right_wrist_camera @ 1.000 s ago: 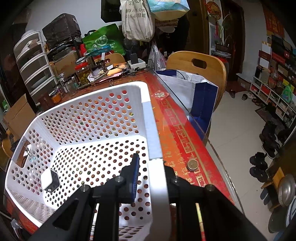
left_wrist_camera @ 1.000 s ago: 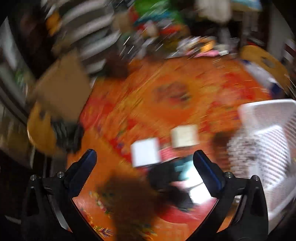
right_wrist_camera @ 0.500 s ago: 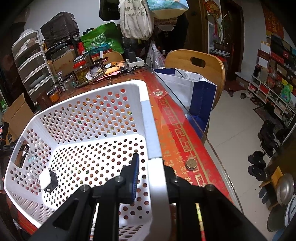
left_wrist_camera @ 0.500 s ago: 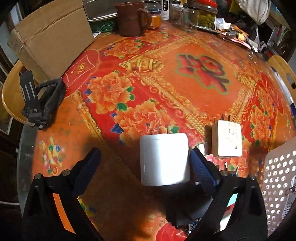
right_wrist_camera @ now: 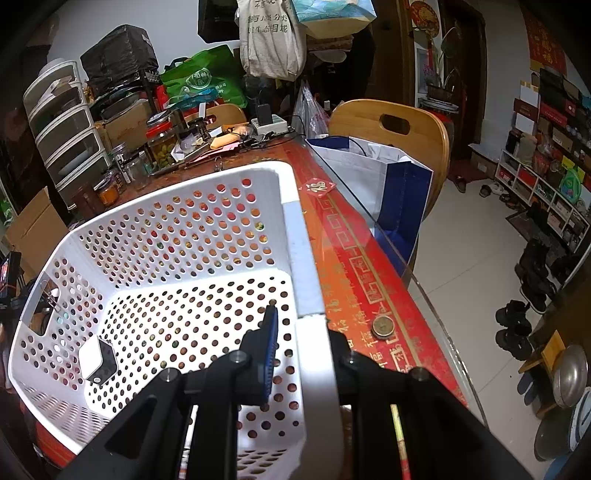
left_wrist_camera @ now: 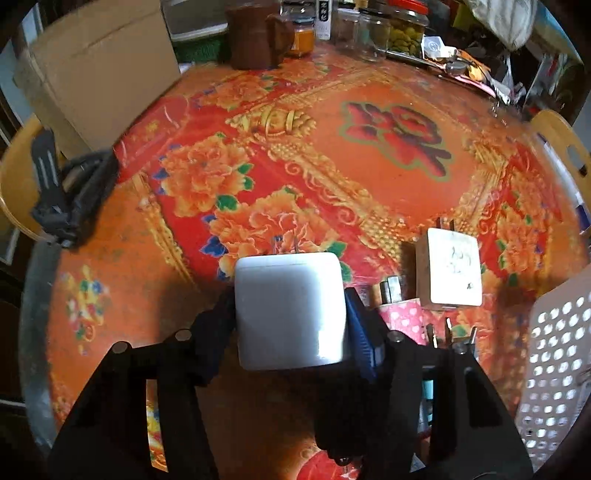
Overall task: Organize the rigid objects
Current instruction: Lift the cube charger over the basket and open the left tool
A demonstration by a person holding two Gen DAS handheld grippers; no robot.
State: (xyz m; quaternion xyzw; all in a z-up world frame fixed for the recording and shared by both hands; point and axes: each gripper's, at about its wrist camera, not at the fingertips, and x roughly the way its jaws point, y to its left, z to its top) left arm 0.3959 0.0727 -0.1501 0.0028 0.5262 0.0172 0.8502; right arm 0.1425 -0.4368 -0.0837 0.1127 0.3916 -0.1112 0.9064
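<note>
My left gripper (left_wrist_camera: 290, 317) is shut on a white charger block (left_wrist_camera: 290, 310), its prongs pointing away, on the red flowered tablecloth (left_wrist_camera: 332, 155). A second white plug adapter (left_wrist_camera: 448, 271) lies to its right, with a pink heart-patterned plug (left_wrist_camera: 402, 319) beside it. My right gripper (right_wrist_camera: 301, 328) is shut on the right rim of the white perforated basket (right_wrist_camera: 291, 236). A small white and black charger (right_wrist_camera: 98, 360) lies in the basket. The basket corner shows in the left wrist view (left_wrist_camera: 557, 354).
A cardboard box (left_wrist_camera: 99, 66), a brown mug (left_wrist_camera: 255, 33) and jars (left_wrist_camera: 402, 29) stand at the table's far side. A black phone stand (left_wrist_camera: 70, 192) sits at the left edge. A coin (right_wrist_camera: 383, 326), a blue-white bag (right_wrist_camera: 384, 184) and a wooden chair (right_wrist_camera: 399, 129) are right of the basket.
My left gripper swept down over the table, moved onto the white charger block and closed on it. My right gripper kept its hold on the basket rim.
</note>
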